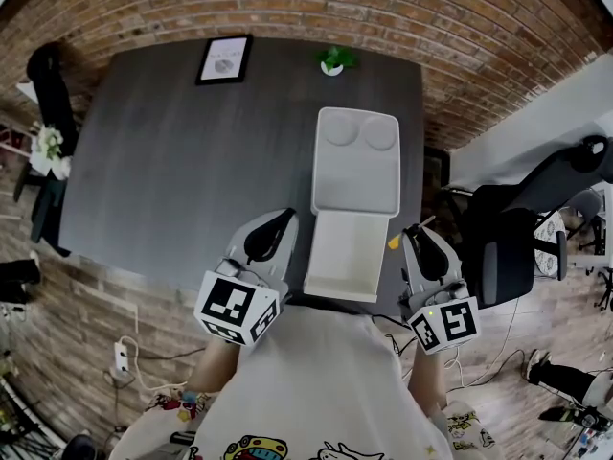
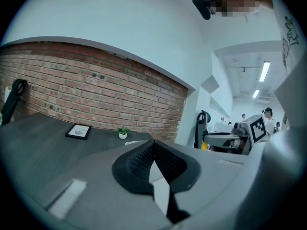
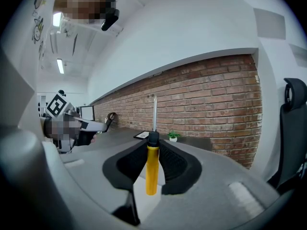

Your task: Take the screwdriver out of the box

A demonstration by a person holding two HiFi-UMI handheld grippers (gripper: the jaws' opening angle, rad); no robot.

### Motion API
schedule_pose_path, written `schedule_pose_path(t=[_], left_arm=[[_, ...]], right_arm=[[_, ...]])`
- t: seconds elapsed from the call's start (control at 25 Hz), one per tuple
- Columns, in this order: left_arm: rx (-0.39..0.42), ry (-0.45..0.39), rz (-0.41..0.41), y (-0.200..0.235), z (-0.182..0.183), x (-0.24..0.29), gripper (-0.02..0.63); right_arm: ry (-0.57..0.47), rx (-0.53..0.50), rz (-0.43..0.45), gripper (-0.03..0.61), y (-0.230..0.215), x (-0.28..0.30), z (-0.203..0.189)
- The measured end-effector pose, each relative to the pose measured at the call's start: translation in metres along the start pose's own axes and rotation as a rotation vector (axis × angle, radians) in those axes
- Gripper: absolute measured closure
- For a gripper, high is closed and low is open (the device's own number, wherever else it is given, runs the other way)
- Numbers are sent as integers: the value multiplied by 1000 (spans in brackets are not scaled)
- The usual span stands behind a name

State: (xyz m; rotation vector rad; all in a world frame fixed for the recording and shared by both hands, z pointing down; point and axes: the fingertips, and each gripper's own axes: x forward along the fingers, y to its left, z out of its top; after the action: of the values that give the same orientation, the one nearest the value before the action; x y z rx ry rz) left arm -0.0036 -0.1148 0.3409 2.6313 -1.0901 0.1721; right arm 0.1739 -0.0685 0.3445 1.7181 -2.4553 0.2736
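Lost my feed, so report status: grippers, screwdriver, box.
Left gripper shut, empty. Right gripper shut on screwdriver, shaft up. Screwdriver out of open box. Nothing blocking.

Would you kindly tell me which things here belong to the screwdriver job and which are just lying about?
Job in hand:
- screwdriver, gripped in the right gripper
- white box, open on the table
- left gripper, shut and empty

Lying about:
- picture frame
- small potted plant
- office chair
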Motion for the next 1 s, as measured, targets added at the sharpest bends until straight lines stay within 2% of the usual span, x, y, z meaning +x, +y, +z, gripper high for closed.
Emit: schedule_pose_path(t=[1.0], left_arm=[[2, 12, 5, -2, 1, 0, 614]], right_arm=[[20, -4, -6, 500, 1, 2, -3]])
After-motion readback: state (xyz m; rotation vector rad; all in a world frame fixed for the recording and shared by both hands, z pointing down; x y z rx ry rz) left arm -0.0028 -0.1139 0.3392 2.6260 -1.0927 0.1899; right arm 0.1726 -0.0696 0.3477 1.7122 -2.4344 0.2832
